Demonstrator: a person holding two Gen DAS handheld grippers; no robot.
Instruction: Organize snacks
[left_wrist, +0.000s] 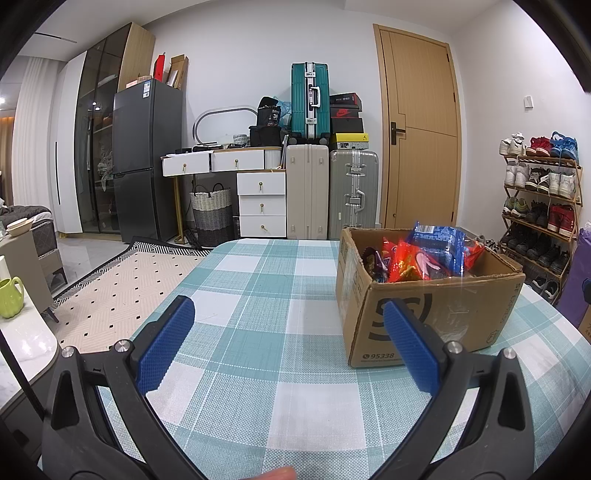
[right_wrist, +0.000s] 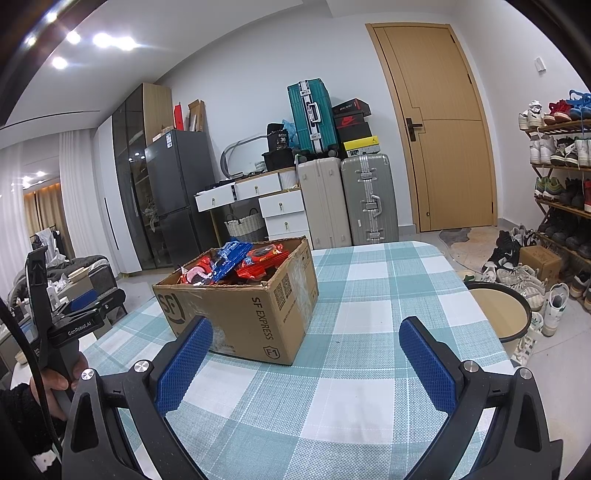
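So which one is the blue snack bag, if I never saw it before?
Find the checked table, then the brown cardboard box on it. The blue snack bag pokes up highest out of the box's open top. The packets around it are red and orange, so it is the only shiny blue one.

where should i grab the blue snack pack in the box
Grip the blue pack by its upper edge, coming from above. It sits highest on the pile, sticking up past the box rim, so that edge is free while red packs crowd its lower part. Both grippers are open; the left gripper looks closer.
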